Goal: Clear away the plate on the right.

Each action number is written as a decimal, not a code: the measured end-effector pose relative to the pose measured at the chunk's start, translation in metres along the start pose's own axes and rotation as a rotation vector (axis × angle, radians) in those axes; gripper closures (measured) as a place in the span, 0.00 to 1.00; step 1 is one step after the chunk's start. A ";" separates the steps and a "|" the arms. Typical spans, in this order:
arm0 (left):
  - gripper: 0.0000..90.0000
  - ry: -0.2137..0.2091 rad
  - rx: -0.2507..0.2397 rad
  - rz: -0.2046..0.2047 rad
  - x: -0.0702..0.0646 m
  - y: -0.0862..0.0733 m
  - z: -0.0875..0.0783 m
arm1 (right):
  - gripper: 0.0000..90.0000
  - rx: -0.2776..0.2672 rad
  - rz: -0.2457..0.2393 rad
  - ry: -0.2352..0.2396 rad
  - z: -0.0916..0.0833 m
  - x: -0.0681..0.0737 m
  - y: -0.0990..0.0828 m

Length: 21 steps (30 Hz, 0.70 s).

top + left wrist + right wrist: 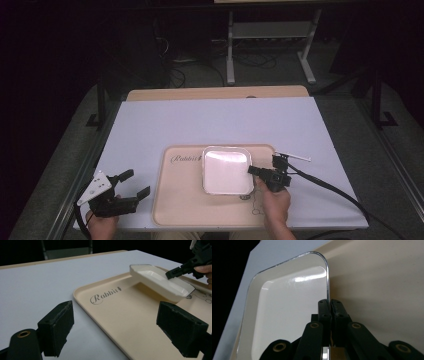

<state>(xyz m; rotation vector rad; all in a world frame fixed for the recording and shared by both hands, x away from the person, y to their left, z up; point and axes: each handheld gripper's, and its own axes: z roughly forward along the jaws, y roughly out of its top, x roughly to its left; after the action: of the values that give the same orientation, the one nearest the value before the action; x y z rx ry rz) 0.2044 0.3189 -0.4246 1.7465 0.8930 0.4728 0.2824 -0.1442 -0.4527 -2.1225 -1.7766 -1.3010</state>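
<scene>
Dish: a white square dish [227,169] with a shiny rim sits on the beige tray [180,200], toward its far right part; in the left gripper view its near side looks raised off the tray.
Right gripper [252,170]: my fingers are clamped tight on the dish's right rim.
Left gripper [136,183]: my fingers stand wide apart, holding nothing, by the tray's left edge over the white tabletop [150,125].
Tray print: "Rabbit" [105,295] in script.

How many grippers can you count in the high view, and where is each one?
2. The left gripper hovers open beside the beige tray's near left corner; the right gripper is shut on the white dish's right rim.
</scene>
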 end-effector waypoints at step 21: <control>0.16 -0.002 0.003 0.002 -0.001 0.000 0.001 | 0.92 0.026 -0.003 0.007 0.001 0.003 -0.018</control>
<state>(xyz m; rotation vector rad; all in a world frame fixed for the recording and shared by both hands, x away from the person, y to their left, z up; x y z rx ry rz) 0.2044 0.3171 -0.4247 1.7502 0.8910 0.4716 0.2676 -0.1360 -0.4593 -2.0998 -1.7846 -1.2778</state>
